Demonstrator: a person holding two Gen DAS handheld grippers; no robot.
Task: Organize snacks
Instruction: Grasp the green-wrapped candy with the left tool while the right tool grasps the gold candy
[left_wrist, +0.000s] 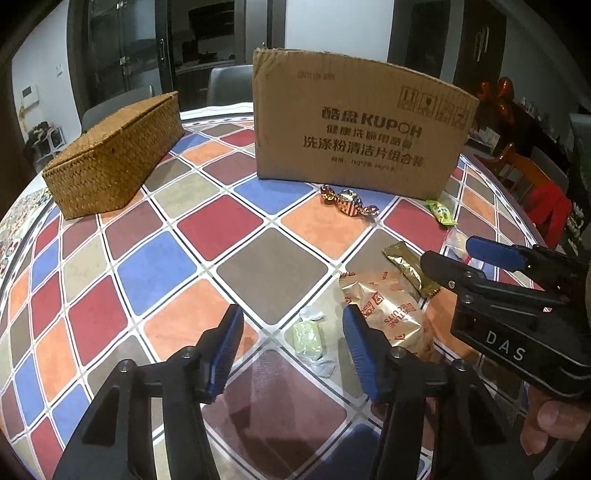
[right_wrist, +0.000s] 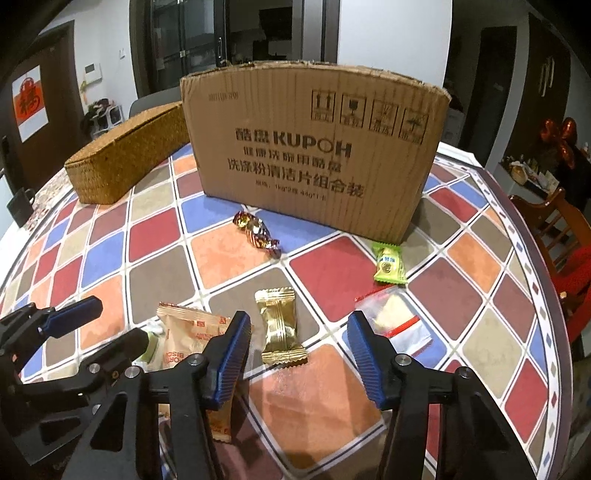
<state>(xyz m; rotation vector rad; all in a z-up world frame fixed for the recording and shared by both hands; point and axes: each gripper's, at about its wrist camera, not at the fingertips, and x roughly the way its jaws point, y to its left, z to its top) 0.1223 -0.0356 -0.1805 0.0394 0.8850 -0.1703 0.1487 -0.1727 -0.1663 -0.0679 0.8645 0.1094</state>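
A: Start at the bottom of the right wrist view. What's nearest?

B: The right gripper (right_wrist: 299, 354), fingers spread wide and holding nothing. Just above the gap between them lies the gold wrapped candy (right_wrist: 281, 326), flat on the checked tablecloth (right_wrist: 229, 251). By the right finger sits a small clear zip bag (right_wrist: 397, 319).

A: And the other hand?

B: In the left wrist view the left gripper (left_wrist: 293, 350) is released too, empty. The pale green sweet (left_wrist: 308, 338) lies low in the frame between its fingers, and the biscuit packet (left_wrist: 388, 314) lies beside its right finger; I can't tell whether they touch.

A: Further up?

B: Mid-frame, a foil twist candy (right_wrist: 256, 232) and a green sachet (right_wrist: 386, 264), both lying just in front of the cardboard box (right_wrist: 317, 147), which stands at upper centre. At upper left is the woven basket (right_wrist: 125, 162), well apart from all the snacks. Its inside is hidden from here.

A: So which step is this?

B: I'd judge the very start: every snack lies loose on the table, none gathered. Each hand looks lined up for a first pick.

A: What does the next move need?

B: Probably lowering a gripper until its fingers straddle the sweet, then closing gently, as thin wrappers may slip or crumple. Which container is meant, I can't tell.
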